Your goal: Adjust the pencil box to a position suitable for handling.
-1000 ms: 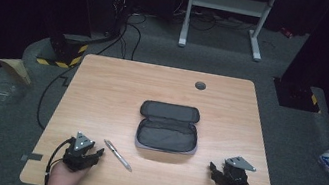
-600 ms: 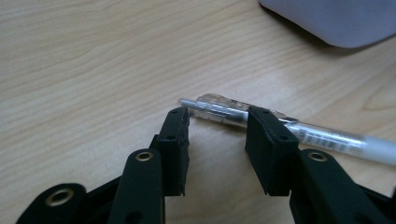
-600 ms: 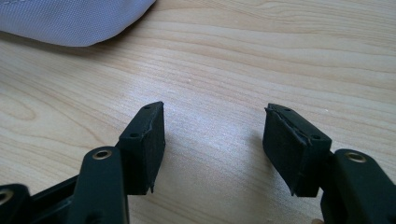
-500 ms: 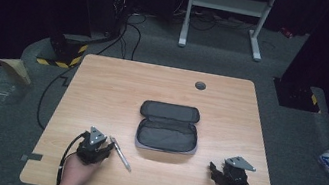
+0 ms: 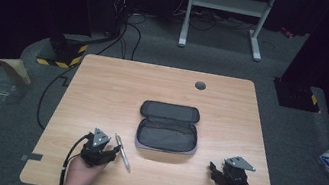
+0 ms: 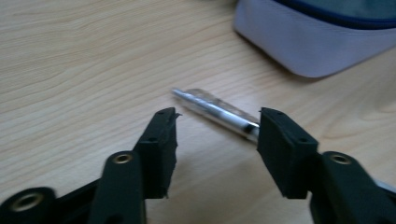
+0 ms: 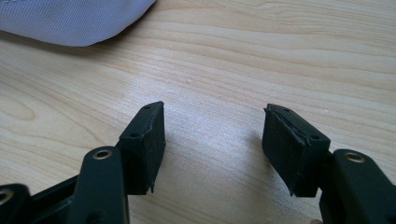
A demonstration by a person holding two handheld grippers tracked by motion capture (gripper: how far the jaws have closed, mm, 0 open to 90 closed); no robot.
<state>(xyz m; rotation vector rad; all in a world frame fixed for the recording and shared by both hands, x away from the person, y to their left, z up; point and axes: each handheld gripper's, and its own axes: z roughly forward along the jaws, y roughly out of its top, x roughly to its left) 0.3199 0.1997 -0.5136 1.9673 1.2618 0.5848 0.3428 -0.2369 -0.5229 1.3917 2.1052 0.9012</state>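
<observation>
We see a silver pen [image 5: 122,152] lying flat on the table [image 5: 102,87], its long axis running from near the pouch's [image 5: 167,127] left front corner toward the front edge, slightly slanted. Our left hand-held gripper [image 6: 217,133] has its jaws spread wide around the pen's tip end, not clamped on it. Our right hand-held gripper [image 7: 212,126] rests near the front right, jaws apart over bare wood.

My left gripper [image 6: 217,126] has its jaws spread, the pen [image 6: 215,111] lying across the gap. The open pouch [image 5: 167,127] blocks mid-table; bare wood [image 5: 102,87] lies open around it and ahead of my right gripper [image 7: 212,126].
</observation>
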